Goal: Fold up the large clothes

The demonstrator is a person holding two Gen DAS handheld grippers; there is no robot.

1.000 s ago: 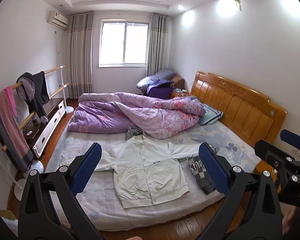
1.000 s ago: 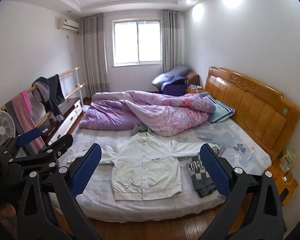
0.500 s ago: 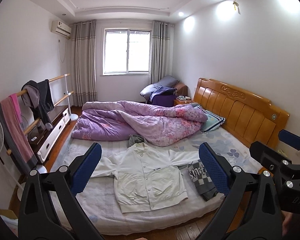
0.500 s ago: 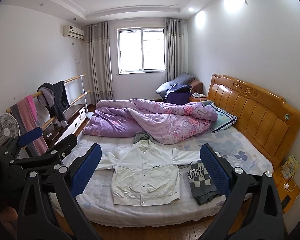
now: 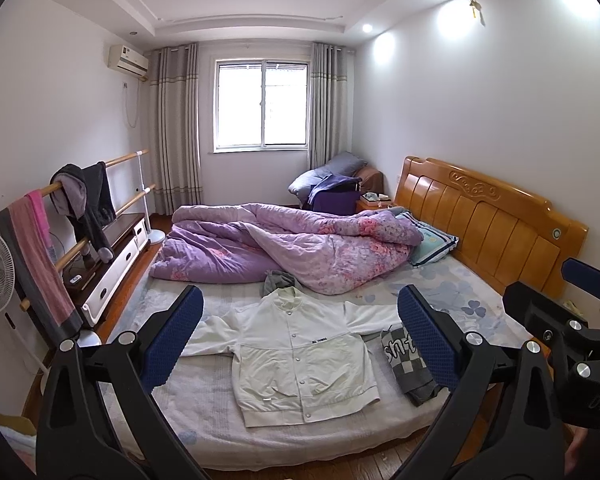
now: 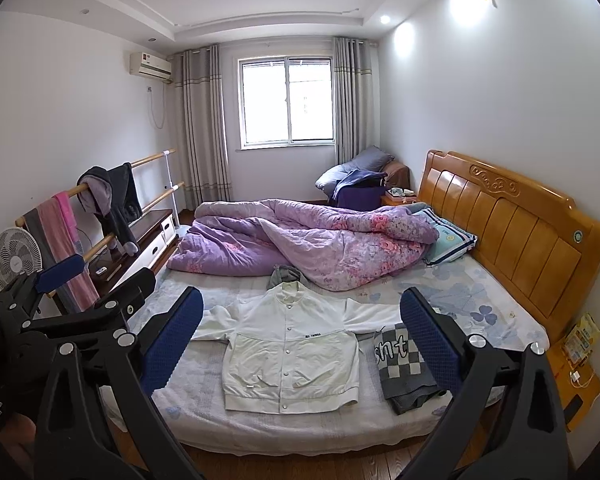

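A white button-up jacket (image 5: 300, 352) lies flat, front up, sleeves spread, on the near side of the bed (image 5: 204, 412); it also shows in the right wrist view (image 6: 292, 356). My left gripper (image 5: 300, 336) is open and empty, held well back from the bed. My right gripper (image 6: 300, 336) is open and empty too, beside the left one. Each gripper shows at the edge of the other's view: the right one (image 5: 572, 312) and the left one (image 6: 80, 280).
A folded grey checkered garment (image 6: 404, 364) lies right of the jacket. A purple quilt (image 6: 300, 240) is heaped on the far half of the bed, a grey cloth (image 6: 286, 274) at its edge. Wooden headboard (image 6: 512, 224) right; clothes rail (image 6: 104, 196), fan (image 6: 14, 256) left.
Both grippers have drawn back and tilted up from the bed, so the jacket looks smaller and more ceiling shows. The jacket has not moved. Both stay open.
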